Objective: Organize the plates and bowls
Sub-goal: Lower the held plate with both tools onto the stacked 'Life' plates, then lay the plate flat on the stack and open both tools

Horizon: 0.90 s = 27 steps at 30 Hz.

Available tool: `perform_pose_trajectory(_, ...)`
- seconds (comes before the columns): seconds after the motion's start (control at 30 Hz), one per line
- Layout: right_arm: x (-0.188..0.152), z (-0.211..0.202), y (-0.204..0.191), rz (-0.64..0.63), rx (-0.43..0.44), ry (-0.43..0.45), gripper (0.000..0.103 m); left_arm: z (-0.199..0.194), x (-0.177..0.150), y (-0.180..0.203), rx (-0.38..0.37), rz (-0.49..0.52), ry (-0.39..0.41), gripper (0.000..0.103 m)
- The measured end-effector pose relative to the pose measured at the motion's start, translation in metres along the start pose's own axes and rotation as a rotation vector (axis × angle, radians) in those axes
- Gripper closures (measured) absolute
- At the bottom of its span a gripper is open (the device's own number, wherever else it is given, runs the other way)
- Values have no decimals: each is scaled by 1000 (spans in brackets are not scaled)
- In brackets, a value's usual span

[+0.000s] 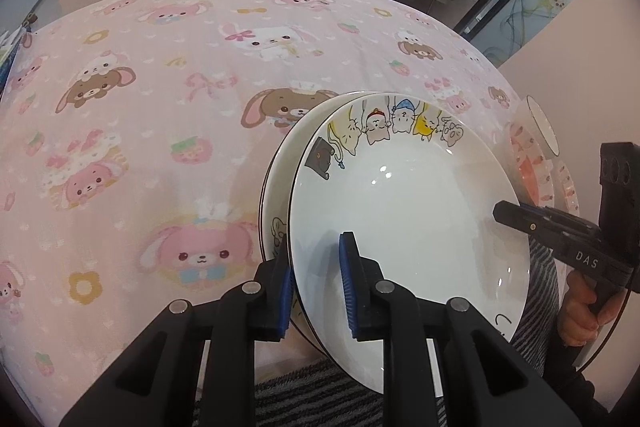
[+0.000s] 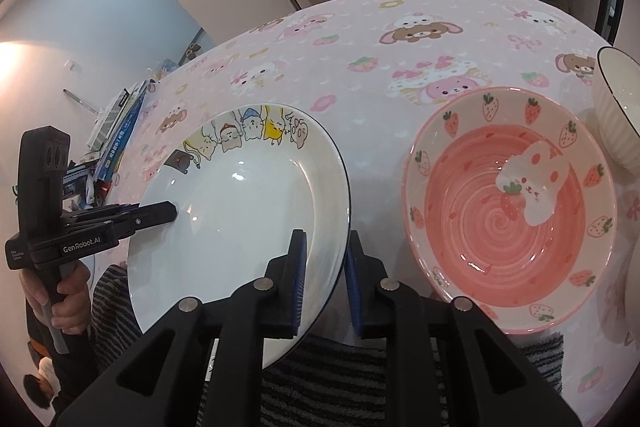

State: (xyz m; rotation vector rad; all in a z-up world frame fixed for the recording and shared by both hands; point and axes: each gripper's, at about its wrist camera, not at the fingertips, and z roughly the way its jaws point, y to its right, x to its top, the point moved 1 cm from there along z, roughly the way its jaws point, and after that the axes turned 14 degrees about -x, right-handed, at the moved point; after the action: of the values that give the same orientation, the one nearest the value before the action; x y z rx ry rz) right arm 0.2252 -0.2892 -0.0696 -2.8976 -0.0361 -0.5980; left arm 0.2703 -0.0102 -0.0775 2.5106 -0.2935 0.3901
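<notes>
Left claw (image 1: 316, 283) pinches the cartoon-cat plate's (image 1: 408, 211) near-left rim; right claw (image 2: 324, 279) straddles its right rim, narrow, grip unclear. Second plate (image 1: 280, 163) underneath; strawberry bowl (image 2: 508, 211) right of the right claw.

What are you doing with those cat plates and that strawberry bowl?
A person holds a hand-held gripper in each hand. The left hand-held gripper and the right hand-held gripper each straddle the rim of the white cat plate, on opposite sides. A second plate sits under it. The pink strawberry bowl and a white bowl wait on the table beside it.
</notes>
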Motion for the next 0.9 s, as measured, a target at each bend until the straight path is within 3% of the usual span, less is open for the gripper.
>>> perform_pose_trajectory(0.2, -4, -5, -10, -76, -77, 51, 84, -1, -7, 6, 12, 47, -15, 81)
perform_pose_trajectory(0.67, -13, -12, -15, -106, -135, 90, 84, -5, -19, 24, 88, 127, -59, 79)
perform_pose_trajectory(0.77, -17, -14, -20, -150, -178, 124, 82, 1, -18, 33, 146, 188, -95, 76)
perform_pose_trajectory(0.9, -17, -16, -13, -132, -139, 124, 81, 8, -16, 42, 256, 258, -141, 74)
